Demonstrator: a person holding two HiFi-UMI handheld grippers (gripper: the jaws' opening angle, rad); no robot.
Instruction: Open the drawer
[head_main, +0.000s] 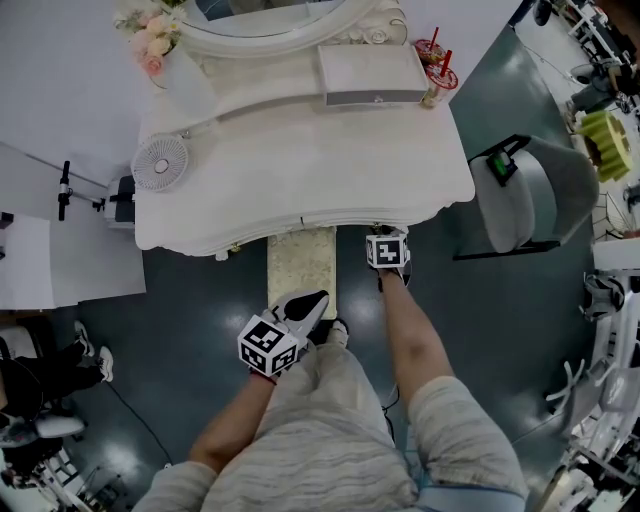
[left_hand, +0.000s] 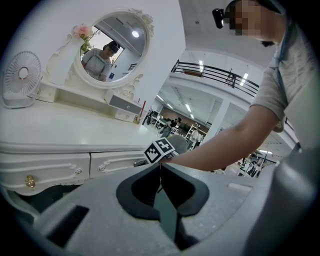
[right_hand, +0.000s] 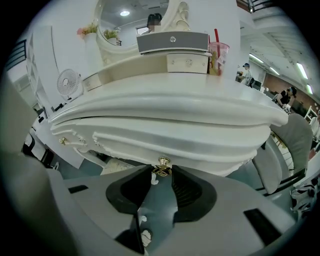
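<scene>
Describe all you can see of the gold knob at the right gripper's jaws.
The drawer knob is small, round and shiny gold, metal by its look, with a darker ornate gold part just below it. It sticks out from the white carved drawer front under the top of the dressing table. The right gripper has its jaws closed on it from both sides. The drawer front looks flush, not pulled out.

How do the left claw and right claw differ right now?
The right claw is at the drawer front; the left claw hangs back by the person's thigh. The right claw's jaws pinch the gold knob; the left claw's jaws meet on nothing. Both carry a marker cube.
</scene>
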